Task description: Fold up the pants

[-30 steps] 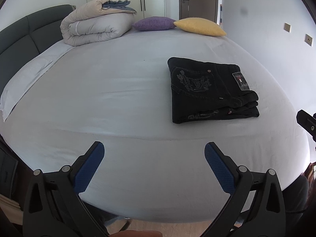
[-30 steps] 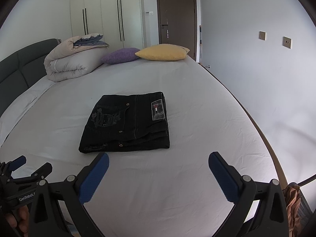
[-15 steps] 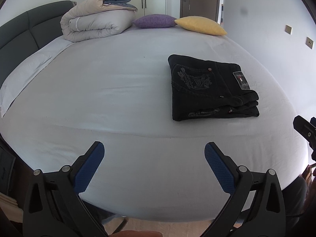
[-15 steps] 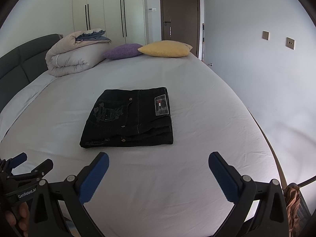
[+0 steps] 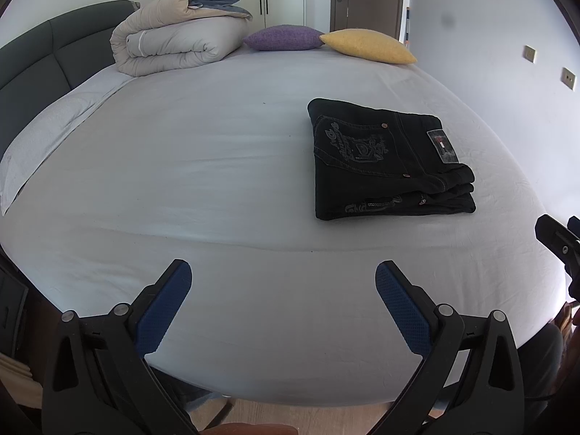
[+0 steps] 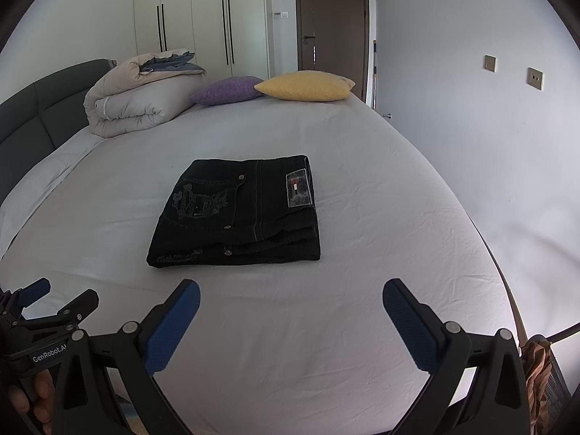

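Black pants (image 5: pixel 388 159) lie folded into a compact rectangle on the white bed (image 5: pixel 203 166), right of centre. In the right wrist view the pants (image 6: pixel 239 214) lie just ahead. My left gripper (image 5: pixel 282 290) is open and empty above the bed's near edge, well short of the pants. My right gripper (image 6: pixel 291 308) is open and empty, a little in front of the pants. The left gripper also shows at the lower left of the right wrist view (image 6: pixel 54 301).
A rolled beige duvet (image 5: pixel 174 36), a purple pillow (image 5: pixel 282 38) and a yellow pillow (image 5: pixel 366 45) lie at the far side. A dark headboard (image 5: pixel 36 58) is left. A wall (image 6: pixel 489 137) runs along the right. Wardrobes and a door stand behind.
Both grippers have pulled back and risen slightly from the bed; the pants look a little farther off. The pants have not moved. Both grippers stay open.
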`<state>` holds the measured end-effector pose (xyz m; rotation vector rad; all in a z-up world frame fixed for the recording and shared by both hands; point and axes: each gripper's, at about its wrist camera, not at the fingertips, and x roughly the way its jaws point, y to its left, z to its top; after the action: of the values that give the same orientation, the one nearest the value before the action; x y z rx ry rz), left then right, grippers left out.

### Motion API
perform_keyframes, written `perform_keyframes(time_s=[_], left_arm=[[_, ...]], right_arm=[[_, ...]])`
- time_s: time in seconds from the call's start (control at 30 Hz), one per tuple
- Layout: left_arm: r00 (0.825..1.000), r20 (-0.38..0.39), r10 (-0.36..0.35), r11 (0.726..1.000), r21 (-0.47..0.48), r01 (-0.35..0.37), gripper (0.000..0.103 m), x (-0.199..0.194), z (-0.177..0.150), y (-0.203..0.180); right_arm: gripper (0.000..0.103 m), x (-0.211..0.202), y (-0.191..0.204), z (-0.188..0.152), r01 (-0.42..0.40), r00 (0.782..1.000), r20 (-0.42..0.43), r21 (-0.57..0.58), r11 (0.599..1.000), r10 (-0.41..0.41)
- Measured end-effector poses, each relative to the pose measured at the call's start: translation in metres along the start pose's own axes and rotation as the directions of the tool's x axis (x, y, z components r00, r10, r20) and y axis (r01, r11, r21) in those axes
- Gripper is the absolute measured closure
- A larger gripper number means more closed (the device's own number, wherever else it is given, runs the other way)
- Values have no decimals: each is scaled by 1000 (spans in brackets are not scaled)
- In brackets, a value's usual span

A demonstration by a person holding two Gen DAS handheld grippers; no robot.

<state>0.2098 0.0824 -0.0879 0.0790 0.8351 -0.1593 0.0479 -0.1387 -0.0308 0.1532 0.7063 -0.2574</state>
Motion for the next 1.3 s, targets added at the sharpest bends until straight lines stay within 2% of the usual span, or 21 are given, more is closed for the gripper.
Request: perform_keyframes(time_s=[1.3], left_arm=[[1000,-2,-4,1000,0,4,0,1,-2,-2]], right_arm=[[0,4,0,-5,-2,1000,-16,-1,1000,2]])
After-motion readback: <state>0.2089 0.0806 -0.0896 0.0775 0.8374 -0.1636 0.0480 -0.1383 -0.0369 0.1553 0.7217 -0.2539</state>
